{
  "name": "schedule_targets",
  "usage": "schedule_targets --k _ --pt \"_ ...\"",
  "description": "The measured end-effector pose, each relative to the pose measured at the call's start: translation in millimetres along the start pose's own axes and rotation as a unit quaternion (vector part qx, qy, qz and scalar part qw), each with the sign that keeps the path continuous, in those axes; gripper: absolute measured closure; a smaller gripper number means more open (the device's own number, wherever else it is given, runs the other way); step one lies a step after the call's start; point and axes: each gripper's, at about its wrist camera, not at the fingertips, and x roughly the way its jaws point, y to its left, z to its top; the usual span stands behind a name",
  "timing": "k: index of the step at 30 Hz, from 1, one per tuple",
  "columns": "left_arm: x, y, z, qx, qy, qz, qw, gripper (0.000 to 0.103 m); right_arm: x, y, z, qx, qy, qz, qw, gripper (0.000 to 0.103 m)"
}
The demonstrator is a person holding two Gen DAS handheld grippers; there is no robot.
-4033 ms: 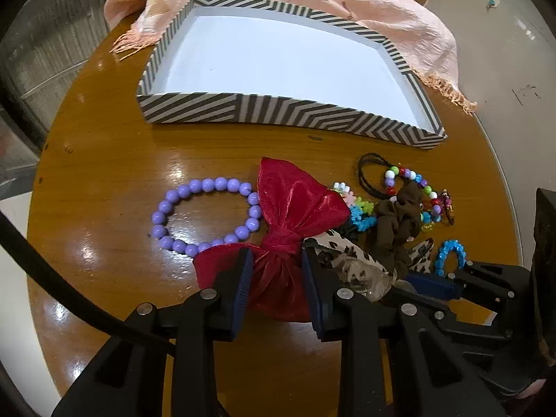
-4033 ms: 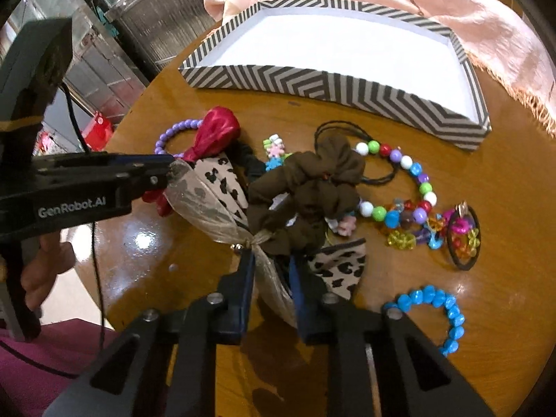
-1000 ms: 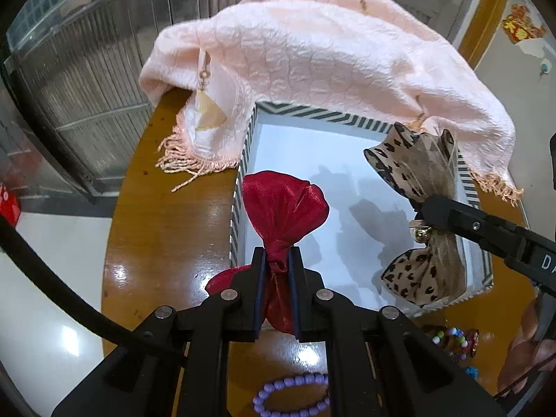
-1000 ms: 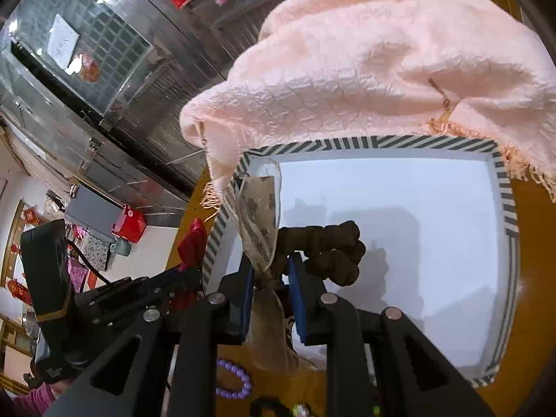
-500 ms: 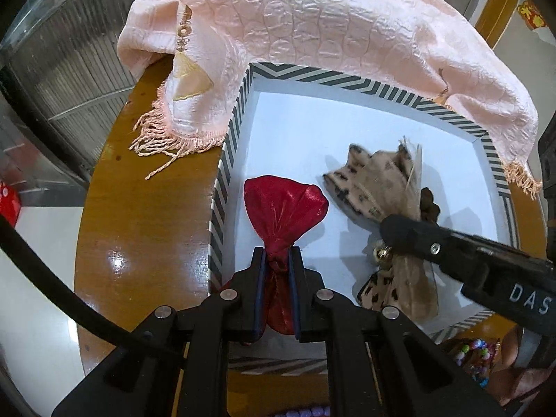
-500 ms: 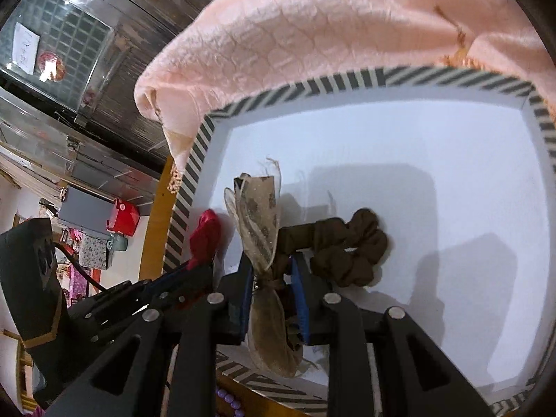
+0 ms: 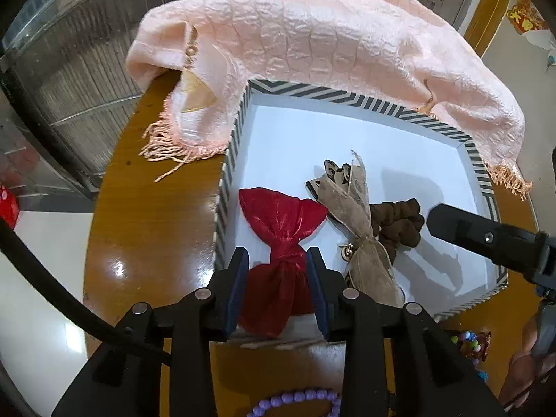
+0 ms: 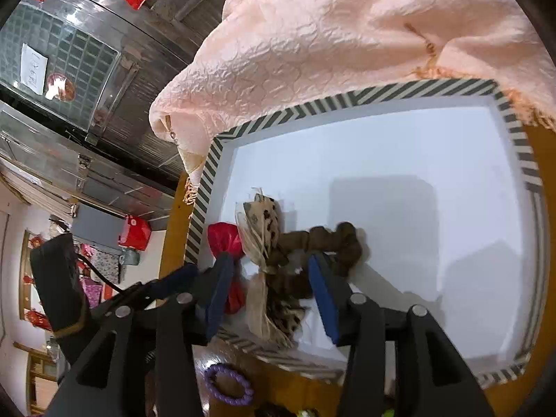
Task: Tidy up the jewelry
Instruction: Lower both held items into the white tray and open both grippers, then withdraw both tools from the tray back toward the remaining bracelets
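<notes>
A red satin bow (image 7: pixel 283 236) lies inside the striped box (image 7: pixel 351 102) on its white floor, near the left wall. My left gripper (image 7: pixel 278 271) is open, its jaws on either side of the bow's knot. A leopard-print bow (image 7: pixel 354 215) and a brown scrunchie (image 7: pixel 399 222) lie beside it in the box. In the right wrist view my right gripper (image 8: pixel 267 278) is open around the leopard bow (image 8: pixel 262 236) and scrunchie (image 8: pixel 333 243); the red bow (image 8: pixel 226 238) sits to the left.
A pink fringed scarf (image 7: pixel 312 45) drapes over the box's far edge. A purple bead bracelet (image 8: pixel 227 384) and coloured beads (image 7: pixel 469 342) lie on the round wooden table (image 7: pixel 149 208) in front of the box. The right gripper's body (image 7: pixel 493 239) crosses the box's right side.
Both grippers have opened and let go: the red bow now lies spread on the box floor, and the leopard bow with the scrunchie rests beside it.
</notes>
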Motion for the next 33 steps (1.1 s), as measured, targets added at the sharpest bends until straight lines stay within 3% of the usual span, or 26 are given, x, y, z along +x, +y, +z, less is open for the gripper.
schedule_targets --k 18,29,33 --pt "-59 -8 -50 0.007 -0.038 0.011 0.9992 0.082 -62 37 -63 -0.095 -0.03 -0.068 0.993 0.044" --pt "-84 -10 -83 0.021 -0.048 0.009 0.9986 0.082 -81 53 -102 -0.116 -0.046 -0.107 0.986 0.032" --pt "-89 -11 -96 0.025 -0.047 0.01 0.9985 0.082 -86 53 -113 -0.112 -0.048 -0.106 0.987 0.032"
